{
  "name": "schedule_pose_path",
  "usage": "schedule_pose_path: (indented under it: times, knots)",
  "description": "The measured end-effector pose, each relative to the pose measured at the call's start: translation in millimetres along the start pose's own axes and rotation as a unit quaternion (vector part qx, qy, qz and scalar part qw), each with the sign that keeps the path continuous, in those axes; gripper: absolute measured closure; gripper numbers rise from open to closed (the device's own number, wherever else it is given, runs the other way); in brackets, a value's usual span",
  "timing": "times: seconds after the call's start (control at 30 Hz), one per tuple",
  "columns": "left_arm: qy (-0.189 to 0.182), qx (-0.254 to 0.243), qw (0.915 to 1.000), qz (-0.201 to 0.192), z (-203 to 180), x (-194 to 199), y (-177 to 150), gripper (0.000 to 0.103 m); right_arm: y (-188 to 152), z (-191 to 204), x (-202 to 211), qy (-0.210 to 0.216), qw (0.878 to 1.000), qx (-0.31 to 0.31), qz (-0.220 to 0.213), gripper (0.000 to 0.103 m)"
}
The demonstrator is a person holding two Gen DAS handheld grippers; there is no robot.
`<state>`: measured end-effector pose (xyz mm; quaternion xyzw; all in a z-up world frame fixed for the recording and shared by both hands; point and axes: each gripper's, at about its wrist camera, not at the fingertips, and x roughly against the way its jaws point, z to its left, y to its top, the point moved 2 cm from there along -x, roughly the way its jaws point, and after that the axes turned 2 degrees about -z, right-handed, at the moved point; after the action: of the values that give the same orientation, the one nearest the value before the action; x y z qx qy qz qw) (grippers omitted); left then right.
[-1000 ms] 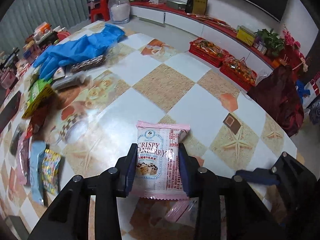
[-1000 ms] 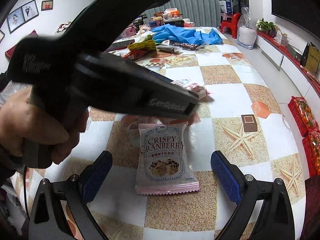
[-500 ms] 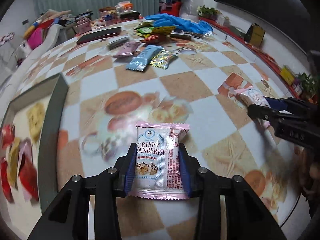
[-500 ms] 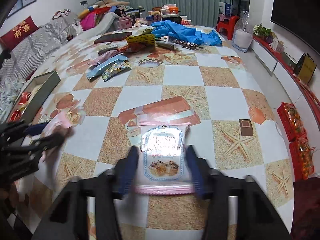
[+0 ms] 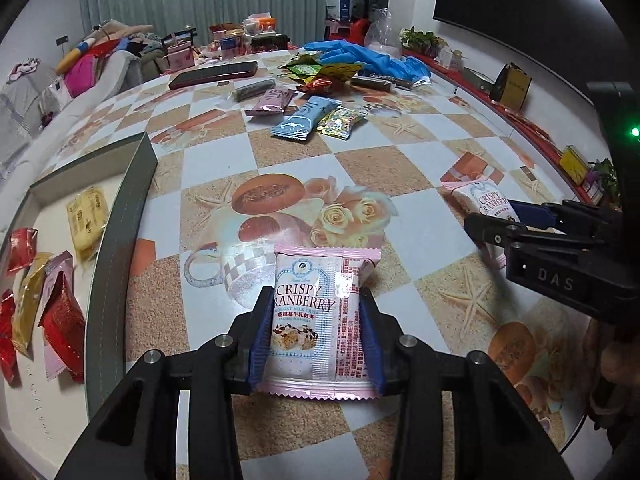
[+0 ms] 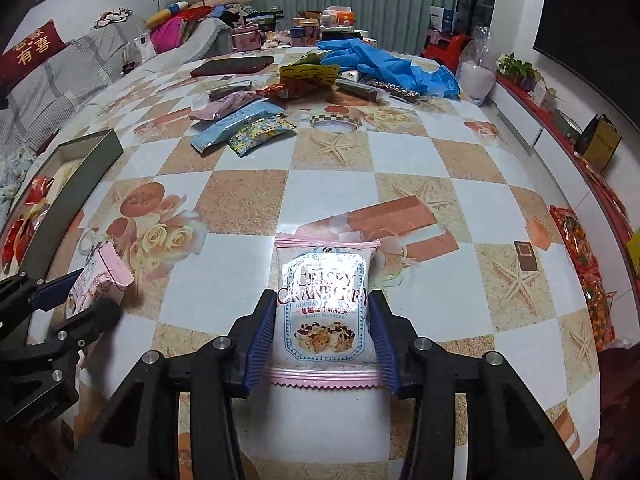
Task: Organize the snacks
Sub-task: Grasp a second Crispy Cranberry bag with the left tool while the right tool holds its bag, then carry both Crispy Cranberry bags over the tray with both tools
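Each gripper holds a pink-and-white "Crispy Cranberry" packet over the patterned table. My left gripper is shut on one packet, held upright; its jaws are easing open slightly while the blue pads still press on its sides. My right gripper is shut on a second, similar packet. In the left wrist view the right gripper shows at the right with its packet. In the right wrist view the left gripper and its packet show at the lower left.
A grey open box at the table's left edge holds red, gold and yellow snack packets. Several loose snacks lie farther back, with blue gloves and a dark flat case beyond. A sofa lies left and the table edge curves off right.
My right gripper went from wide open around the lying packet to shut on it. My left gripper swung leftward with its packet, so the grey box came into its view.
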<state>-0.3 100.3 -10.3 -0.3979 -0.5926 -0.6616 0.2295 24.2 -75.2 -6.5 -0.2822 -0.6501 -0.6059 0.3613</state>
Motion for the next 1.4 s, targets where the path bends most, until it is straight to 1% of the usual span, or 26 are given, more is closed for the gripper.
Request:
schedule_pose_path:
  times: [0.13, 0.2, 0.3, 0.37, 0.53, 0.63, 0.77, 0.83, 0.97, 1.23, 1.4]
  knots:
    - [0.022, 0.023, 0.9995, 0.000, 9.9, 2.1, -1.5, 0.059, 1.8, 22.7, -0.9, 0.009, 1.000, 0.018, 0.001, 0.058]
    - [0.025, 0.036, 0.9990, 0.001, 15.2, 2.1, -1.6, 0.059, 1.3, 37.3, -0.8, 0.016, 0.999, 0.032, 0.001, 0.058]
    - [0.033, 0.039, 0.9987, 0.001, 17.1, 2.2, -2.6, 0.059, 0.7, 53.5, -0.9, 0.021, 0.999, 0.043, -0.002, 0.058]
    - [0.041, 0.033, 0.9986, 0.000, 14.6, 1.5, -2.6, 0.059, 1.8, 57.8, -2.3, 0.022, 0.999, 0.044, -0.002, 0.058]
    - [0.050, 0.037, 0.9980, -0.015, 17.7, 1.4, -3.9, 0.059, 1.5, 59.9, -3.5, 0.024, 0.999, 0.044, -0.014, 0.058]
    - [0.034, 0.048, 0.9982, -0.013, 24.1, 1.4, -2.5, 0.060, 1.6, 61.0, -3.8, 0.022, 0.999, 0.042, -0.018, 0.058]
    - [0.045, 0.036, 0.9983, -0.007, 19.4, 1.0, -1.6, 0.060, 2.2, 60.8, -4.1, 0.025, 0.999, 0.040, -0.015, 0.058]
    - [0.040, 0.040, 0.9984, -0.005, 20.8, 1.2, -1.4, 0.061, 2.3, 60.8, -3.2, 0.030, 0.999, 0.038, -0.009, 0.058]
    - [0.023, 0.059, 0.9980, -0.001, 27.3, 7.3, -6.7, 0.061, -3.6, 62.2, 4.2, 0.055, 0.998, 0.024, -0.002, 0.059]
    - [0.003, 0.073, 0.9973, 0.009, 28.3, 24.6, -22.2, 0.062, -14.1, 66.8, 18.7, 0.103, 0.995, -0.010, -0.004, 0.060]
    - [0.010, 0.068, 0.9976, 0.004, 26.6, 34.4, -24.0, 0.062, -17.3, 69.0, 29.6, 0.116, 0.993, -0.018, -0.009, 0.060]
